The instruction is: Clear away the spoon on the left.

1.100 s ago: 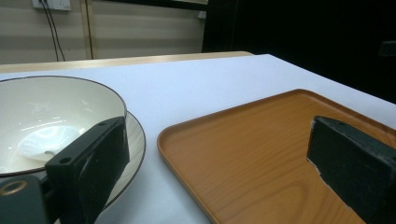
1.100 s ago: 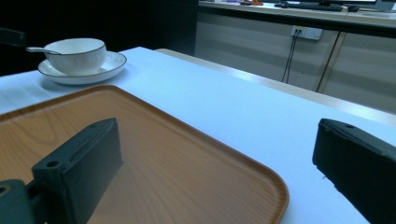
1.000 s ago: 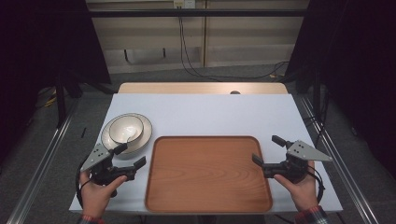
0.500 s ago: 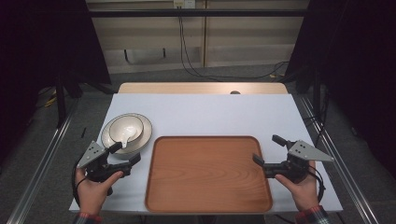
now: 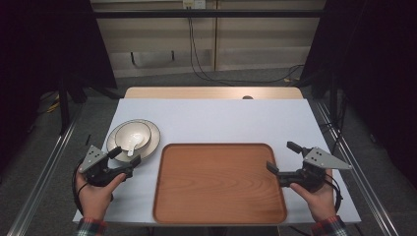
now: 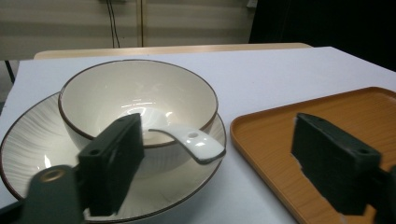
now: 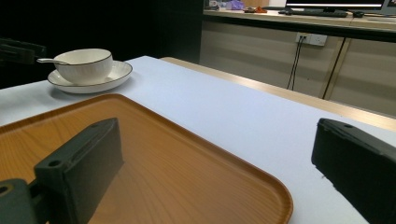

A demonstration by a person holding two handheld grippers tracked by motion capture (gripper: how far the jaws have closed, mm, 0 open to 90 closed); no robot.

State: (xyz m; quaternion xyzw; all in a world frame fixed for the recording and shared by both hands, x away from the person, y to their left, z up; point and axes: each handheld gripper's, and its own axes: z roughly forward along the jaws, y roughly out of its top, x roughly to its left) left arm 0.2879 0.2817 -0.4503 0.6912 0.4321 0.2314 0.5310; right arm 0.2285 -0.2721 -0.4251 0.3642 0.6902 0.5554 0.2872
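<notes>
While my left hand-held gripper [image 5: 123, 158] hangs just at the near edge of the plate [image 5: 153, 134], I judge the step in hand to be the approach to the stacked dishes, most likely to shift them onto the tray [image 5: 219, 184]. From the left gripper view its jaws stand wide apart and hold nothing: one jaw sits low in front of the plate's rim, the other over the tray's left edge, with the spoon [image 6: 189, 139] handle poking out between them. Whether the near jaw touches the plate, I cannot tell.

That bowl [image 5: 133, 134] sits on the plate at the left of the bench [image 5: 236, 120], just beside the tray's far left corner, with the spoon resting inside and its handle hanging over the rim towards me.

Next, I reckon, I need to settle on one target, the plate's rim or the spoon handle, line the jaws up around it and close gently, since the glazed surfaces look slippery.

My right hand-held gripper [image 5: 282, 157] waits by the tray's right edge, also spread wide and empty.
</notes>
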